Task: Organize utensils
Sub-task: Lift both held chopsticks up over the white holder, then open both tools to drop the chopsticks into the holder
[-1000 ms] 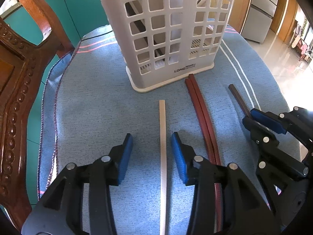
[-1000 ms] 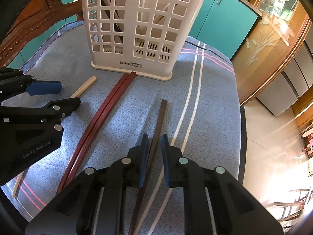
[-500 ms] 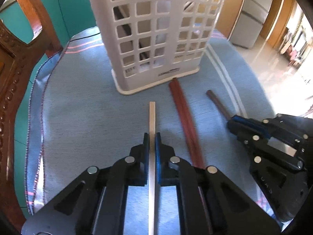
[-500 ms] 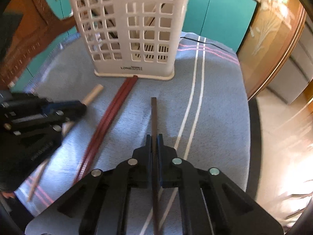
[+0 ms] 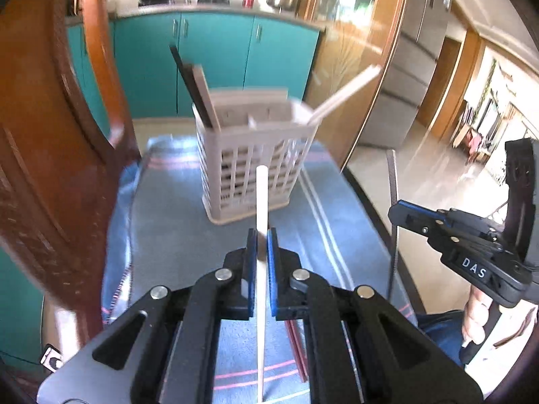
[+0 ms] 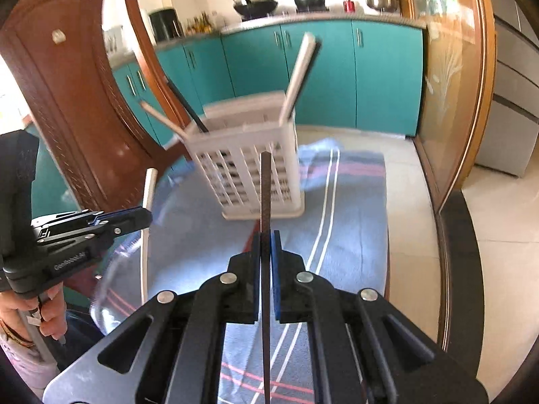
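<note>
My left gripper (image 5: 261, 235) is shut on a pale wooden chopstick (image 5: 261, 195), held up in the air, tip towards the white slotted utensil basket (image 5: 252, 168). My right gripper (image 6: 267, 237) is shut on a dark brown chopstick (image 6: 265, 185), also lifted and pointing at the basket (image 6: 249, 168). Each gripper shows in the other's view: the right one (image 5: 404, 210), the left one (image 6: 141, 215). The basket holds several pale and dark chopsticks that lean out of its top. A reddish-brown pair (image 5: 296, 350) lies on the cloth below my left gripper.
The basket stands on a blue striped cloth (image 5: 175, 235) over a small table. A carved wooden chair back (image 5: 50, 168) rises close on the left. Teal cabinets (image 6: 337, 77) stand behind. The table's right edge drops to a tiled floor (image 6: 488, 235).
Both grippers, shut on their chopsticks, have lifted them off the cloth and pulled back and up from the basket. The views now tilt up to show the kitchen.
</note>
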{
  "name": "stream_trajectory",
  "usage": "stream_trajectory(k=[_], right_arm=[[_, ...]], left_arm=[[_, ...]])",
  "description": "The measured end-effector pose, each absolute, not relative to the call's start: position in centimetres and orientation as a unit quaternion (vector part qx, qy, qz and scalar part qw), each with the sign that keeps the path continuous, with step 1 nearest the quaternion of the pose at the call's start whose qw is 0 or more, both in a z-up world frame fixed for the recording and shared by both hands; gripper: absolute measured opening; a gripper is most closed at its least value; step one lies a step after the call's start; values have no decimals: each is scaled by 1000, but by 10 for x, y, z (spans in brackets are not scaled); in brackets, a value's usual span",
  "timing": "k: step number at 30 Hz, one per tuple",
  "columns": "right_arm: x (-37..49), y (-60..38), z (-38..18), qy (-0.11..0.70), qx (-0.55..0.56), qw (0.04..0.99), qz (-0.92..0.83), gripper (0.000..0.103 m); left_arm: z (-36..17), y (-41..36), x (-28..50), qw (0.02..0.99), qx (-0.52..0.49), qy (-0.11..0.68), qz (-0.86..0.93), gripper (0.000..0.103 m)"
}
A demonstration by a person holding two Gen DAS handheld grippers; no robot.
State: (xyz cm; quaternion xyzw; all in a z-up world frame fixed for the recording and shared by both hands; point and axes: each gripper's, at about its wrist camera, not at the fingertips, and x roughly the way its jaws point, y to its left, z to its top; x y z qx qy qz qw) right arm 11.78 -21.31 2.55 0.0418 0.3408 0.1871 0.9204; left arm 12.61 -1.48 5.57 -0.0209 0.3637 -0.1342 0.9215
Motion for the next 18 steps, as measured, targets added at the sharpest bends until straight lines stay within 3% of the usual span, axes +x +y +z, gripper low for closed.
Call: stream_trajectory(k=[7, 18], right_arm=[[104, -218, 71, 282, 46, 938, 199, 7], [144, -224, 180, 163, 84, 967, 178, 7]], left_arm=[[112, -10, 111, 945, -11, 302, -124, 7], [251, -14, 139, 976, -8, 177, -129, 7]])
